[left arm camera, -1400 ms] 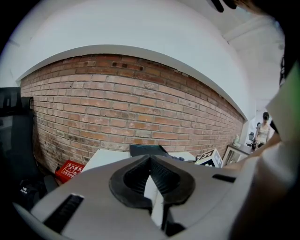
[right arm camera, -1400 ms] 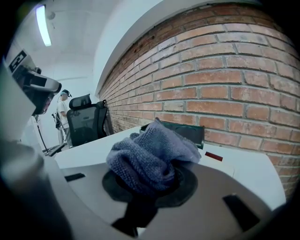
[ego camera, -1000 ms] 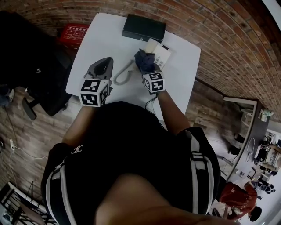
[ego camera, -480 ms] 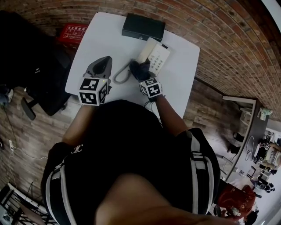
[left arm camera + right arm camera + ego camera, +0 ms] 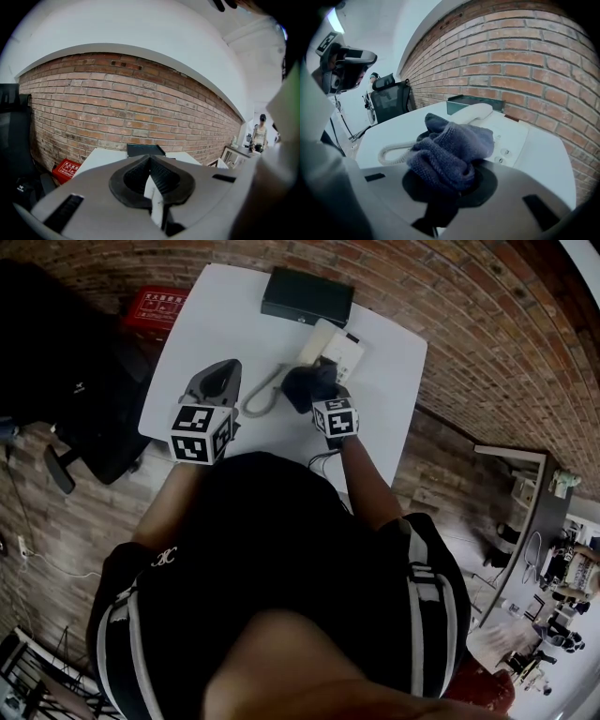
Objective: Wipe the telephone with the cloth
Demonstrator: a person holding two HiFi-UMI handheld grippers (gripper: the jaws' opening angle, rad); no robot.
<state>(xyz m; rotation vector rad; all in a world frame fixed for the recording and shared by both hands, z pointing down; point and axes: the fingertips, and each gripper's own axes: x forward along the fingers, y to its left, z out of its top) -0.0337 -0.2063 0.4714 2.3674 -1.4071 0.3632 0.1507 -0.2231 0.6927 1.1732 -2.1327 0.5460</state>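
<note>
From the head view, a white rectangular table (image 5: 192, 338) carries a cream plastic desk telephone (image 5: 337, 348) towards its far right side. The telephone's coiled cord (image 5: 261, 401) loops back towards the person. The right gripper (image 5: 314, 395) reaches in from the near side, and a bunched dark blue-grey terry cloth (image 5: 302, 382) at its tip lies against the telephone's near left corner. The left gripper (image 5: 221, 373) is over bare table to the left, well apart from the telephone. A flat black box (image 5: 307, 298) sits at the table's far edge.

In the left gripper view, the ribbed jaws are closed together with nothing held between them. Beyond them are the black box and a brick wall (image 5: 117, 98).

In the right gripper view, the jaws are clamped on the cloth, which bulges out ahead of them. The telephone lies just beyond and to the right, with its handset (image 5: 474, 112) on the cradle and its buttons close to the fold of the cloth.

The wiping step looks to be in hand, at the telephone's near edge. The next move calls for dragging the cloth across the keypad and handset with light downward pressure and a firm clamp. The telephone looks light and may slide, so the free left gripper could steady it.
</note>
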